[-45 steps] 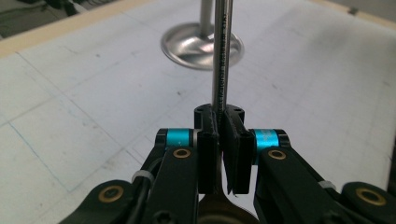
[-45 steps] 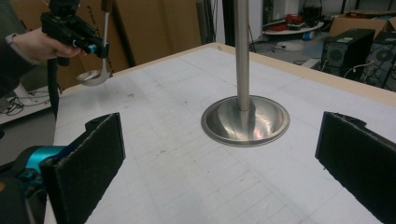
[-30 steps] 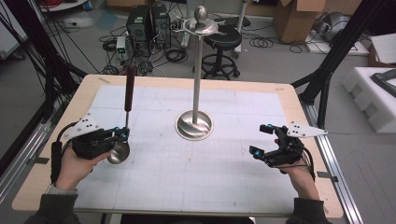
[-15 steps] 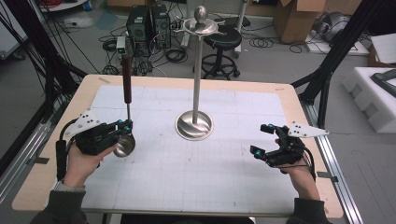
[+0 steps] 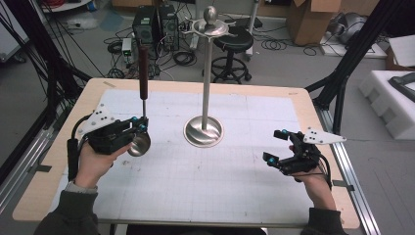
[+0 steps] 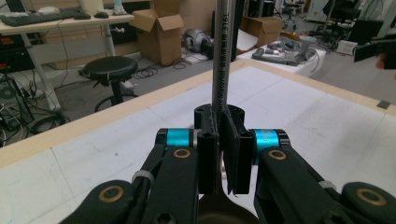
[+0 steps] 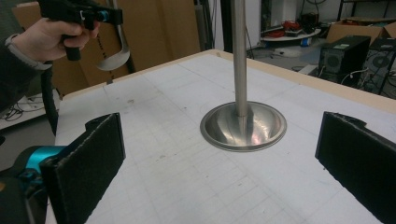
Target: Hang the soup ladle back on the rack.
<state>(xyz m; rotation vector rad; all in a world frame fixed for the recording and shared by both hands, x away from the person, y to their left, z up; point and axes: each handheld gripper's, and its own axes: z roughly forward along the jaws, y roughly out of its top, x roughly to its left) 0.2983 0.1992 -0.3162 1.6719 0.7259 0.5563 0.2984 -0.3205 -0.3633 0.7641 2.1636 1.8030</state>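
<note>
A steel ladle [image 5: 139,144] with a dark wooden handle [image 5: 143,73] stands upright in the air, bowl down, over the left of the table. My left gripper [image 5: 139,128] is shut on its metal shaft [image 6: 221,56] just above the bowl. A tall steel stand [image 5: 206,73] with a round dished base [image 5: 203,131] and hooks under a ball top rises from the table's middle. My right gripper [image 5: 277,146] hovers open over the right of the table, pointing at the stand's base [image 7: 243,126]. The ladle's bowl [image 7: 112,58] hangs at the upper left of the right gripper view.
The white gridded mat [image 5: 210,181] covers the wooden table [image 5: 313,103]. A black stool [image 5: 234,41], computer cases and cables stand on the floor behind the table. White foam blocks [image 5: 391,98] lie to the right.
My left gripper has lifted the ladle and carried it right, towards the stand, keeping it upright. The right gripper has barely moved.
</note>
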